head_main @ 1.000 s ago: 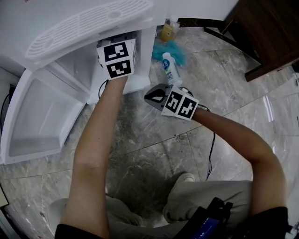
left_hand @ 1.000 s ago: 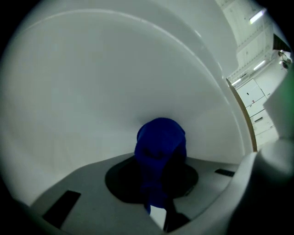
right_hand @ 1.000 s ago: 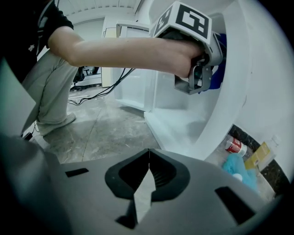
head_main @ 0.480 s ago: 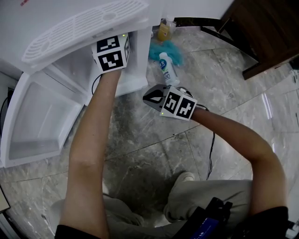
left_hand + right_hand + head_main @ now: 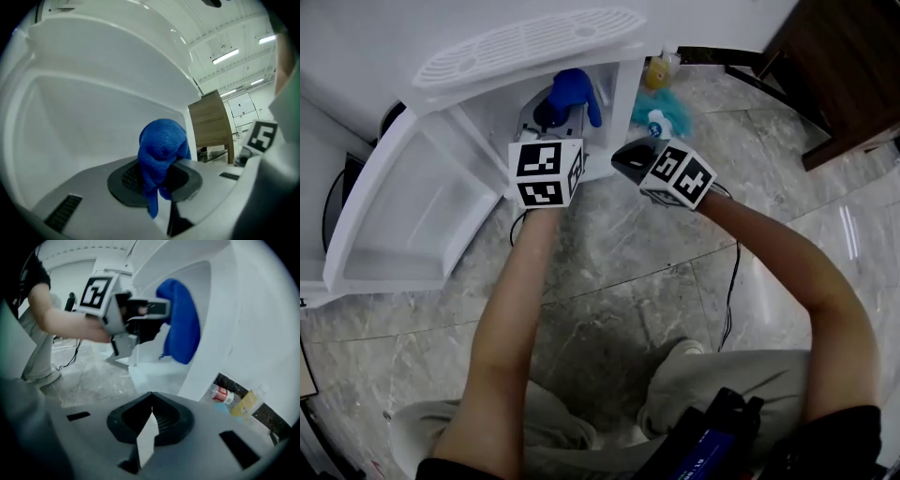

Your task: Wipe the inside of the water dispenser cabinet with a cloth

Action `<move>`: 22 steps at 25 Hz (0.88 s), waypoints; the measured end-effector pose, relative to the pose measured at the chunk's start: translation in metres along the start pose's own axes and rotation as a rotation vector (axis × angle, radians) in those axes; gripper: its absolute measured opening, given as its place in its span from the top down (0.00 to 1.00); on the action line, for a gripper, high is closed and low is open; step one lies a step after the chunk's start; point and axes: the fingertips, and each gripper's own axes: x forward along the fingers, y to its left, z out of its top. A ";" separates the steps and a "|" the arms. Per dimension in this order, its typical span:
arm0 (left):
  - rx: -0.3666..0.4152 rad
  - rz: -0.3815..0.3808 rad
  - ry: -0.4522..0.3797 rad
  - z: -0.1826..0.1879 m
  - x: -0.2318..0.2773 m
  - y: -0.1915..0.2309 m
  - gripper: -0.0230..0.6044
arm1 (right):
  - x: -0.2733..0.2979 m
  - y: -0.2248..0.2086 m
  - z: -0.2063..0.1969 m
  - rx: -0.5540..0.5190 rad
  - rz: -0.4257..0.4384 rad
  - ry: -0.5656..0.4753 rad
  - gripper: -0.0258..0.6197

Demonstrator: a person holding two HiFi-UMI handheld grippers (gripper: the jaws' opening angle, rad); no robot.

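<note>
A blue cloth (image 5: 569,92) hangs bunched from the tips of my left gripper (image 5: 554,112), which is shut on it. Cloth and tips sit at the mouth of the white dispenser cabinet (image 5: 623,103), under the grilled drip tray (image 5: 525,42). In the left gripper view the cloth (image 5: 161,150) droops over the gripper (image 5: 157,174), with the cabinet's white inner wall (image 5: 93,108) behind it. My right gripper (image 5: 628,157) hovers just right of the opening, shut and empty (image 5: 151,409). In its view the left gripper (image 5: 152,310) holds the cloth (image 5: 180,329) inside the cabinet.
The cabinet door (image 5: 412,225) stands swung open to the left. Right of the cabinet on the marble floor lie a white bottle (image 5: 657,122), a teal cloth (image 5: 675,111) and a yellow bottle (image 5: 659,70). Dark wooden furniture (image 5: 853,66) is at the upper right. A cable (image 5: 731,281) runs along the floor.
The left gripper has drawn back from the cabinet, so the blue cloth now shows at the opening. The right gripper has risen toward the cabinet's right edge.
</note>
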 end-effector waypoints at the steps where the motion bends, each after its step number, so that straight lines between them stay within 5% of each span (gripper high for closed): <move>1: -0.002 0.008 0.005 -0.005 -0.010 0.003 0.85 | -0.002 -0.008 0.007 0.029 -0.024 -0.020 0.96; 7: -0.099 0.096 0.056 -0.048 -0.057 0.030 0.85 | -0.003 -0.030 0.048 0.056 -0.102 -0.094 0.96; 22: -0.096 0.070 0.170 -0.094 -0.078 0.033 0.85 | 0.014 -0.017 0.060 -0.018 -0.071 -0.037 0.96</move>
